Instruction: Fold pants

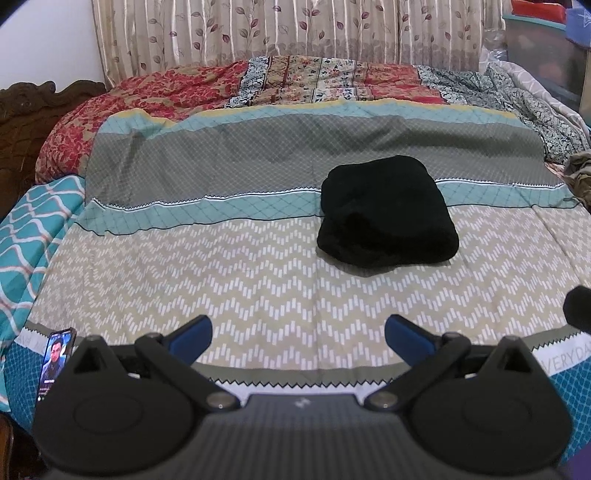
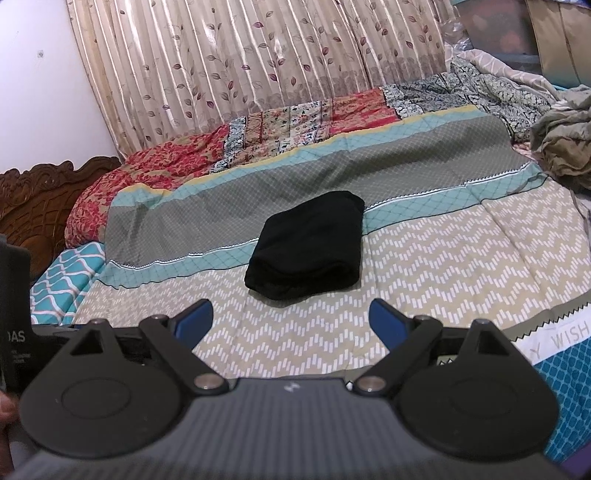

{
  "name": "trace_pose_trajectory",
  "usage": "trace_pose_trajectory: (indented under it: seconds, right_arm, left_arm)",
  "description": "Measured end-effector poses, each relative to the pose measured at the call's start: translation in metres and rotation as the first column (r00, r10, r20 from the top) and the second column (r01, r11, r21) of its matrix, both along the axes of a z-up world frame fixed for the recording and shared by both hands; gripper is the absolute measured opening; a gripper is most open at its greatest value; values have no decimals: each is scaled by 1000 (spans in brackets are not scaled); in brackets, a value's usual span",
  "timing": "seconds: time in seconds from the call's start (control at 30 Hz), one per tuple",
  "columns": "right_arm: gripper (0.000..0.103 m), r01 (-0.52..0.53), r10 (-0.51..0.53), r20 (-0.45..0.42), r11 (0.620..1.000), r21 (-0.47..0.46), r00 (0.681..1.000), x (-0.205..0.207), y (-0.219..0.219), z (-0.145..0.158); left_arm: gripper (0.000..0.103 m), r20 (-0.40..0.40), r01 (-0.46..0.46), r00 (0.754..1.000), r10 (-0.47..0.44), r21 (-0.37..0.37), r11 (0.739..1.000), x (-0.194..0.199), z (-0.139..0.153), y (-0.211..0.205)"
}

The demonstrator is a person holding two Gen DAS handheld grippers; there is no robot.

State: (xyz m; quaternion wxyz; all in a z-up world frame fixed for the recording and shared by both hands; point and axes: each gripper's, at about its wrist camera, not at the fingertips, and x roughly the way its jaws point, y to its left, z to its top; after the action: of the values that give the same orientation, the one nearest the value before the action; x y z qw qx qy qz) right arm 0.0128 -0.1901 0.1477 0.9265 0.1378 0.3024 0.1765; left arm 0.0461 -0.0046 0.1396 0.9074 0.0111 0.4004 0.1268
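Pants (image 1: 388,210) lie folded in a black bundle on the bed (image 1: 258,288), at your one o'clock past the left gripper (image 1: 298,330) and twelve o'clock past the right gripper (image 2: 291,319). Both grippers hang spread wide, holding nothing. Farther back, a patchwork quilt (image 1: 314,81) meets the curtain (image 1: 295,29).

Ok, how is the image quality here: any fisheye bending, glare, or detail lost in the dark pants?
Left wrist view: strong fisheye bowing of the bed sheet stripes; the folded black pants are nearly featureless, with a soft shadow at their near edge. Right wrist view: the curtain shows shiny streaks and leans with distortion; the pants' fold layers are faintly visible.
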Motion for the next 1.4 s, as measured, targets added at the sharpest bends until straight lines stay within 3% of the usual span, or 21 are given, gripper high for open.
trace_pose_trajectory:
  seconds: [1.4]
  right_arm:
    - [93,21,-21,-27,999,26,999,3,-4,-7]
  left_arm:
    - [103,-106,22,994,-23,-11,1000,6,-16,-6]
